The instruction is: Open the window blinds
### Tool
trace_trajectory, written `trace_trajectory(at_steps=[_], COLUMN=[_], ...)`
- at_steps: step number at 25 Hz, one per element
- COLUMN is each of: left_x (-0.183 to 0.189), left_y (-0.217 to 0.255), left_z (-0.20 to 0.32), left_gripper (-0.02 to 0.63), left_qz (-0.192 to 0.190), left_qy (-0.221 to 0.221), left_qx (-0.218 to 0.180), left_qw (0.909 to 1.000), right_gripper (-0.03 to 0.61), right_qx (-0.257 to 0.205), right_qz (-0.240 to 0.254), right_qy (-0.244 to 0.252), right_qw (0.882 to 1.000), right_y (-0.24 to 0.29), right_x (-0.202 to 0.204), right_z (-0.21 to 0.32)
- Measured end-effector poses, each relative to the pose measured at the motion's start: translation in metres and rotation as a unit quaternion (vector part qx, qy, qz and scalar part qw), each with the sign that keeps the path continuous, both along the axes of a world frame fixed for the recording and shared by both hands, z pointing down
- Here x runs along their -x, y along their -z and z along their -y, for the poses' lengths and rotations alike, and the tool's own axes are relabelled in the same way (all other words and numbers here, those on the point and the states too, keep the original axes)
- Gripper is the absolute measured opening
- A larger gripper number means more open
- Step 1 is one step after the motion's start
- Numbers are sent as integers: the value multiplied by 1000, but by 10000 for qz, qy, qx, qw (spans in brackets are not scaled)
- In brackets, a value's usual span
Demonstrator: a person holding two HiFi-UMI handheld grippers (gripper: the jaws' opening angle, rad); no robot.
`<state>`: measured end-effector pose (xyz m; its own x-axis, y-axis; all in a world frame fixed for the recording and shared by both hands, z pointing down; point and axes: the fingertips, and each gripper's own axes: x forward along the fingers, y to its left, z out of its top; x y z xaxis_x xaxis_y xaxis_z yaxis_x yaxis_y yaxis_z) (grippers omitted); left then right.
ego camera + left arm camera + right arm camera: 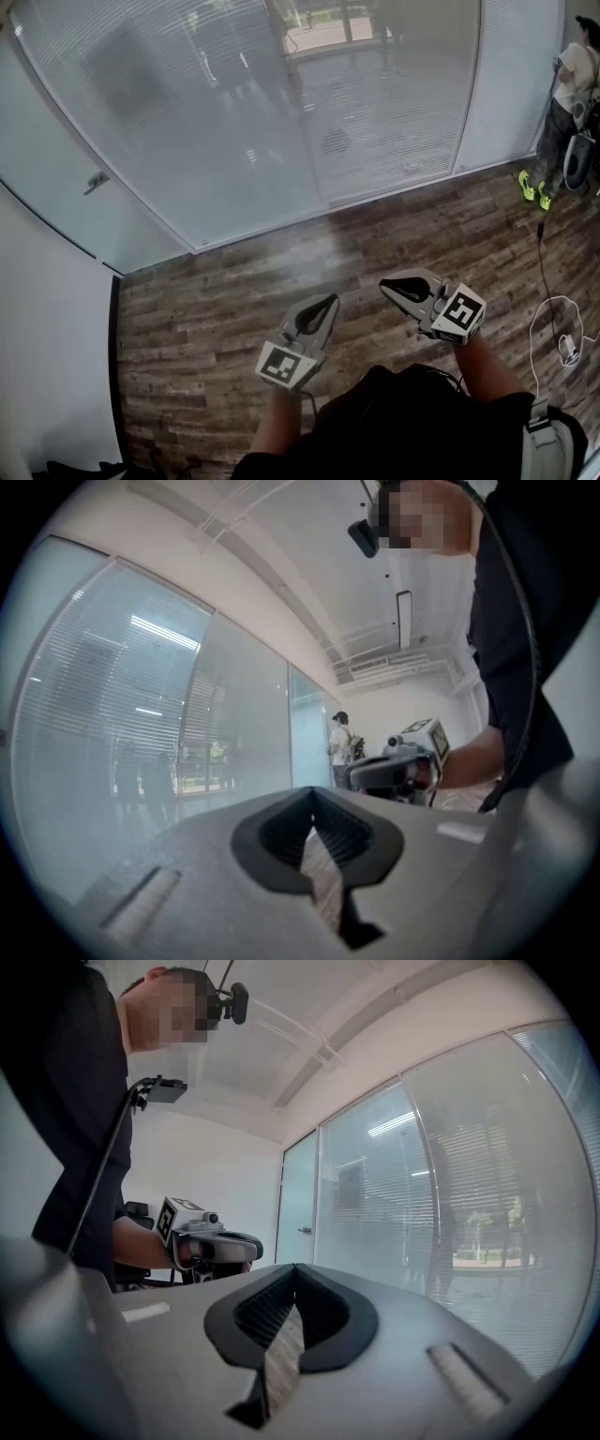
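Left claw [326, 302] and right claw [388, 285] hang closed before window blinds [216, 112].

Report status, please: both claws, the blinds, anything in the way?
Left claw shut, empty; right claw shut, empty. Blinds down, not yet touched. Person and cable far right, aside.

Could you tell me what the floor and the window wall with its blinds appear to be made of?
Floor: wood or wood-look planks, matte, with staggered brown boards and grain.
Window wall: glass panes in pale frames, glossy, with reflections showing on them.
Blinds: thin horizontal pale slats, possibly metal or plastic.
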<state>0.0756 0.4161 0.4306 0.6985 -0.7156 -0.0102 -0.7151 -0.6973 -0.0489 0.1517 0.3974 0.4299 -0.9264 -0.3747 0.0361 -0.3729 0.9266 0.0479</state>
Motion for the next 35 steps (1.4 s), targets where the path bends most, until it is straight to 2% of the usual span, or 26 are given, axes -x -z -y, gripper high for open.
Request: trace_trajectory(at_steps=[13, 21, 29, 33, 35], left_x=[10, 1, 12, 21, 20], left_y=[-3, -6, -9, -11, -12], left_z=[10, 15, 43, 67, 76], left_gripper=[5, 5, 5, 5, 5], left_qz=[-82, -5, 64, -239, -230], left_qy=[87, 84, 382, 469, 507], left_qx=[12, 74, 157, 194, 337], left_qw=[9999, 9999, 9991, 9984, 9979], right_gripper=[6, 6, 6, 6, 6], right_qx=[-52, -98, -64, -69, -41], right_qz=[-9, -8, 130, 298, 231], right_qy=[77, 119, 271, 287, 405], right_qw=[10000, 9999, 9995, 9991, 9989], right_y=[5, 8, 2, 5, -1], right_x=[7, 2, 6, 13, 14], right_z=[7, 20, 50, 75, 83])
